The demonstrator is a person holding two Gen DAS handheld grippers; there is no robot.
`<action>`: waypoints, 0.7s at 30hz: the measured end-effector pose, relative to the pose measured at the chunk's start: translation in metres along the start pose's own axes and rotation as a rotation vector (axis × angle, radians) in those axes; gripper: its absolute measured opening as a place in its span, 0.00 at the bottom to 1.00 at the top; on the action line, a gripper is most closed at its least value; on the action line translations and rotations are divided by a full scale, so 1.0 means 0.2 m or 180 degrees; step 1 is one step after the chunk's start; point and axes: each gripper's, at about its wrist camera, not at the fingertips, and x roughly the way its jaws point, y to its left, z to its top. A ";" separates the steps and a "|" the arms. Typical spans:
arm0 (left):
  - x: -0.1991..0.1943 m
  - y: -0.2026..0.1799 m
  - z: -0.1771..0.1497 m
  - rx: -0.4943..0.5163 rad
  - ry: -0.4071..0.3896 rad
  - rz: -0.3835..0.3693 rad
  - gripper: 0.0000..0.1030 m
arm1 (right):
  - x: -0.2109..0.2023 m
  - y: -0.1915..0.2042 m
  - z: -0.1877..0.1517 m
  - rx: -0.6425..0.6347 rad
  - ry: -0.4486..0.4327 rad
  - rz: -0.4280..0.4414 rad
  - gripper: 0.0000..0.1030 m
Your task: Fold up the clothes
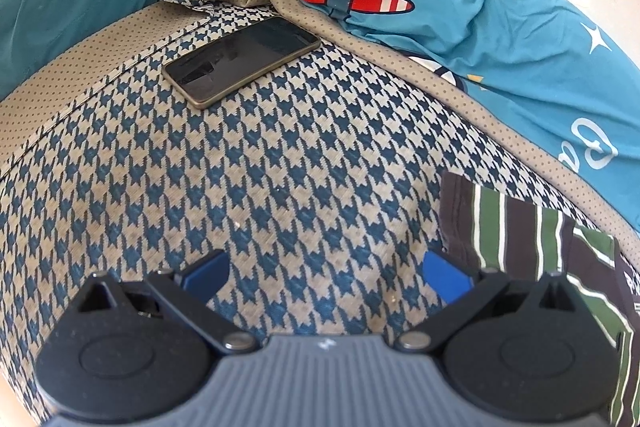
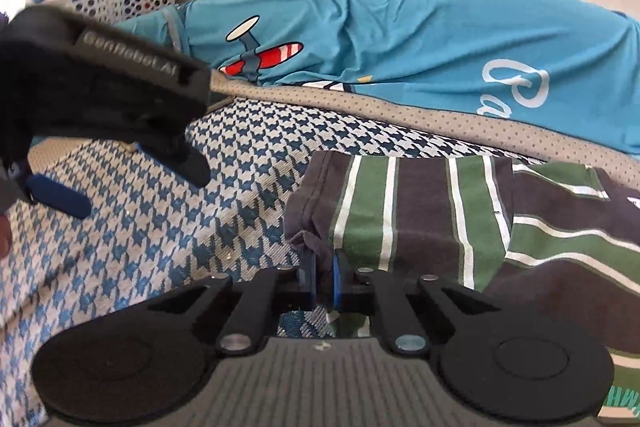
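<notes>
On the houndstooth mat (image 1: 240,167), the right gripper (image 2: 323,277) pinches the striped shirt's (image 2: 420,219) near-left corner, while the left gripper (image 1: 326,267), jaws wide and empty, hovers just left of it.

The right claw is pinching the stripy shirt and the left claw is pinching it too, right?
Not quite. The right claw is pinching the stripy shirt, but the left claw is open and holding nothing, over the checked mat. The left wrist view shows it.
</notes>
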 end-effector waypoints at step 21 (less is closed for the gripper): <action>0.04 -0.20 -0.14 0.0543 0.0064 -0.0060 1.00 | -0.45 -0.52 -0.13 0.1463 0.0111 -0.0884 0.13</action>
